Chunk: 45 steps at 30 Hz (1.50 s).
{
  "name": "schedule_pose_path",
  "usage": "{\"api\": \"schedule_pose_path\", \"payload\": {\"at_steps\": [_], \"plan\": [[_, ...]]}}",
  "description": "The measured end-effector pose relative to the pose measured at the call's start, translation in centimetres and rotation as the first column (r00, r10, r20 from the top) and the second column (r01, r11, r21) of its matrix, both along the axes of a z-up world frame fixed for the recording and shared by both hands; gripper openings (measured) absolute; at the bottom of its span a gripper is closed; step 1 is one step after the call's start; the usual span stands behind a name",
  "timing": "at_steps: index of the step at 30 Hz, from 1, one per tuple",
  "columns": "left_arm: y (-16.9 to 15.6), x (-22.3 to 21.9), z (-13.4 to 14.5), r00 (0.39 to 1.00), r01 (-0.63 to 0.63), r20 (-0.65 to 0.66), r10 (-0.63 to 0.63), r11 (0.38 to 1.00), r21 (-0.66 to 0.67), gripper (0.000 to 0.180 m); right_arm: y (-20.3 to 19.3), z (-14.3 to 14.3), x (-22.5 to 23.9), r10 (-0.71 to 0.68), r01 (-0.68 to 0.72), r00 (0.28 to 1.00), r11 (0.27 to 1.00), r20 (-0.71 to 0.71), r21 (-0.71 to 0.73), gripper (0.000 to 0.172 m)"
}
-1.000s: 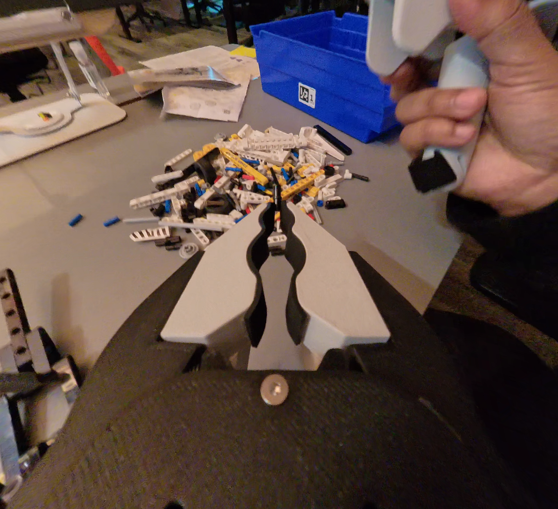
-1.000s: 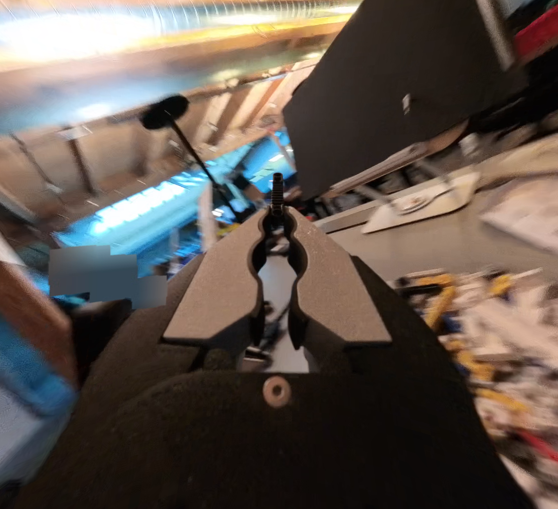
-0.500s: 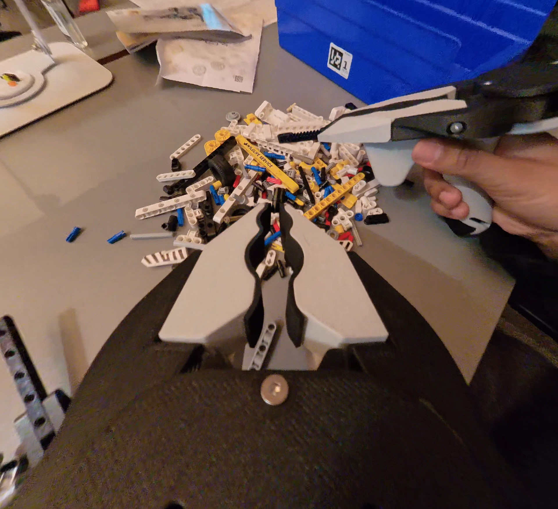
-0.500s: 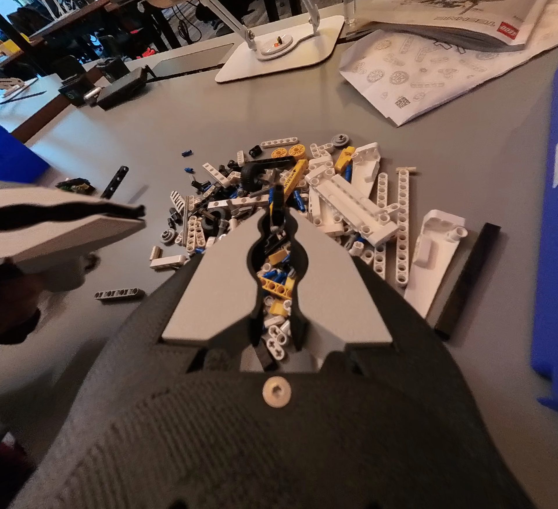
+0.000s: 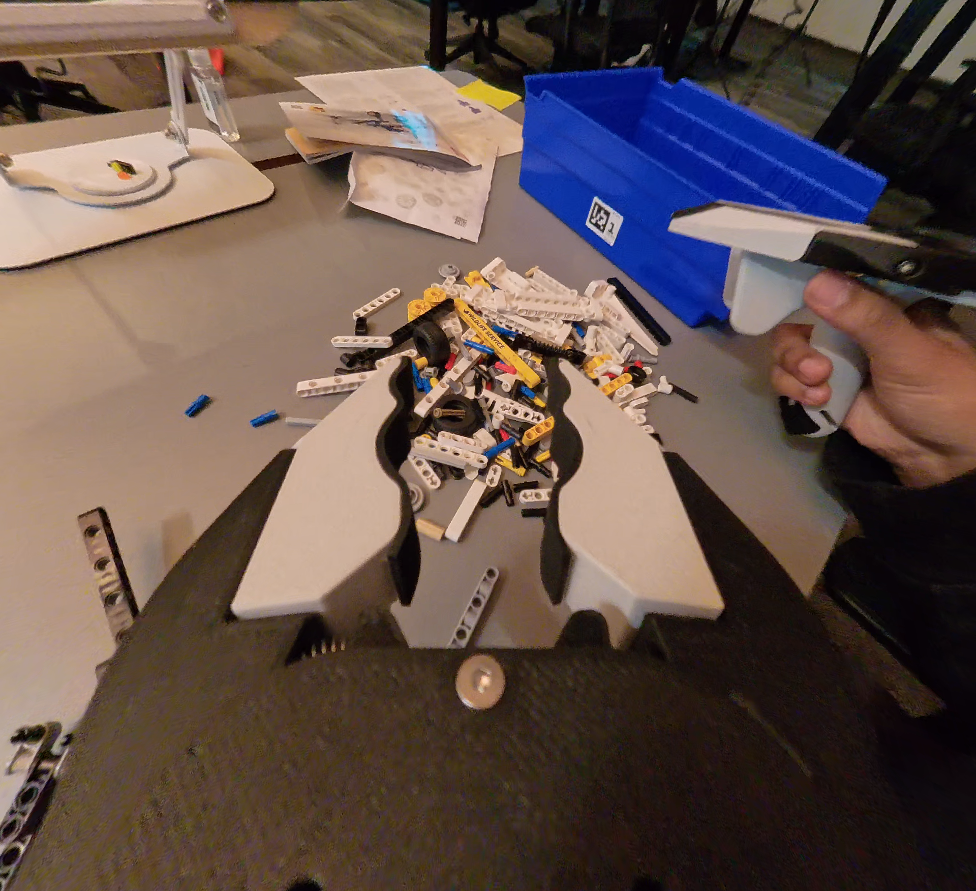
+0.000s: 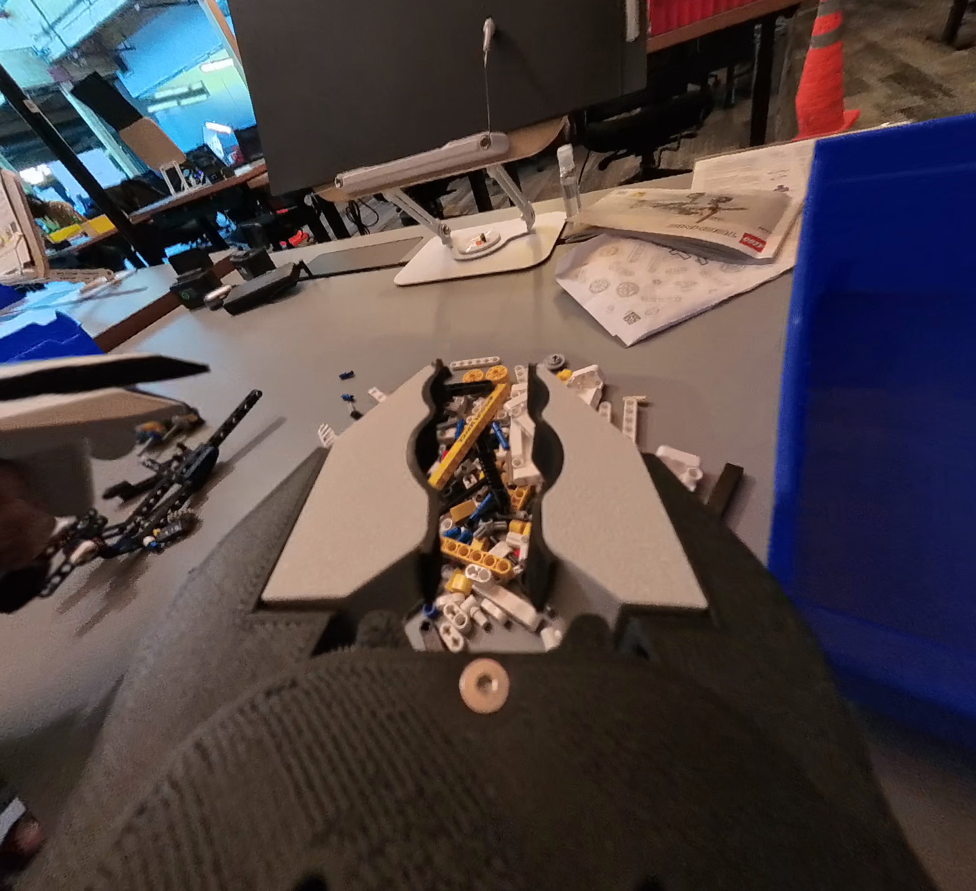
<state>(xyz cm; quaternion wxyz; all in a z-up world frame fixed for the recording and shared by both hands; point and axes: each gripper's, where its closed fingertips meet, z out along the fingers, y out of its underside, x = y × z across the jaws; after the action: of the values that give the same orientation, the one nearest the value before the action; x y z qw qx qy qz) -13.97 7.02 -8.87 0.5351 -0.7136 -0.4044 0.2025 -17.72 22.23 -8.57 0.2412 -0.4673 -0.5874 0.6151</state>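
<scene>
A pile of small building pieces, white, yellow, black and blue, lies on the grey table. My left gripper is open wide and empty, with its fingers on either side of the near part of the pile. My right gripper is open and empty just above the same pile, coming from the other side. It also shows at the right of the left wrist view, held by a hand. A black toothed strip lies on the pile. My left gripper shows at the left edge of the right wrist view.
A blue bin stands right of the pile and close beside my right gripper. Instruction booklets and a monitor stand base lie behind. A partly built black assembly sits left. The table's edge is near right. My left gripper is the nearer one to the partly built black assembly: about 15 centimetres, against 30 centimetres.
Both grippers were shut and are now open. My right gripper swung down over the pile while shut on a black toothed piece, which has left its grasp. My left gripper drew back a little.
</scene>
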Motion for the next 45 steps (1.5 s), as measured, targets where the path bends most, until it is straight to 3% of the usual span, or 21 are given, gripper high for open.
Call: {"api": "schedule_pose_path", "payload": {"at_steps": [7,10,12,14,16,19,22,25,27,32,35,37,41,43,45], "plan": [[-1.3,1.4,0.2,0.998,0.029,0.044,-0.033,0.995,0.098,0.049,-3.0,-5.6,-0.2,0.054,-0.091,0.985,0.97,0.165,0.227,0.039],[-2.6,2.4,0.2,0.999,0.015,0.032,-0.018,0.997,0.079,0.048,-5.0,-5.0,0.5,0.119,-0.145,0.985,0.964,0.127,0.224,0.037],[-3.9,3.1,0.4,1.0,-0.005,0.021,0.003,0.997,0.076,0.046,-8.0,-4.0,2.1,0.264,-0.277,0.96,0.944,0.091,0.181,0.031],[-5.2,3.7,0.6,1.0,-0.025,0.021,0.023,0.996,0.089,0.045,-11.8,-4.3,4.7,0.444,-0.456,0.89,0.872,0.103,0.178,0.026],[-6.5,4.1,1.0,0.999,-0.046,0.017,0.044,0.992,0.117,0.043,-14.7,-6.9,7.3,0.558,-0.596,0.803,0.754,0.209,0.277,0.017],[-8.7,4.5,1.7,0.996,-0.083,0.0,0.084,0.985,0.154,0.041,-16.9,-10.4,8.7,0.57,-0.629,0.771,0.61,0.284,0.482,0.024],[-11.5,4.4,1.9,0.99,-0.137,-0.008,0.14,0.982,0.133,0.04,-18.1,-11.4,8.9,0.566,-0.614,0.771,0.536,0.293,0.58,0.03],[-14.0,4.8,2.3,0.985,-0.166,-0.015,0.17,0.975,0.146,0.04,-18.9,-11.7,9.0,0.582,-0.643,0.746,0.504,0.323,0.577,0.012],[-15.8,5.2,2.4,0.98,-0.192,-0.017,0.197,0.968,0.161,0.039,-18.7,-10.9,8.1,0.558,-0.6,0.779,0.533,0.286,0.597,0.005],[-20.5,6.2,1.8,0.952,-0.299,-0.012,0.306,0.938,0.176,0.038,-14.3,-6.3,2.5,0.322,-0.336,0.94,0.801,0.116,0.495,0.005],[-21.6,6.9,0.0,0.948,-0.318,0.035,0.317,0.931,0.18,0.037,-9.9,-7.7,-0.5,0.168,-0.245,0.965,0.844,0.199,0.477,0.007],[-21.8,7.2,-1.3,0.946,-0.323,0.063,0.317,0.931,0.167,0.036,-8.1,-8.7,-1.5,0.106,-0.219,0.961,0.854,0.255,0.471,0.024],[-22.0,7.4,-3.0,0.946,-0.321,0.096,0.31,0.938,0.133,0.036,-10.7,-5.2,-0.6,0.203,-0.24,0.968,0.916,0.144,0.322,0.032],[-22.3,7.2,-3.7,0.943,-0.326,0.107,0.316,0.941,0.094,0.036,-13.8,-3.6,0.9,0.328,-0.341,0.94,0.9,0.093,0.27,0.033],[-22.6,6.7,-4.8,0.939,-0.33,0.094,0.331,0.944,-0.026,0.036,-17.0,-2.7,2.0,0.439,-0.443,0.895,0.852,0.081,0.279,0.035]]}}
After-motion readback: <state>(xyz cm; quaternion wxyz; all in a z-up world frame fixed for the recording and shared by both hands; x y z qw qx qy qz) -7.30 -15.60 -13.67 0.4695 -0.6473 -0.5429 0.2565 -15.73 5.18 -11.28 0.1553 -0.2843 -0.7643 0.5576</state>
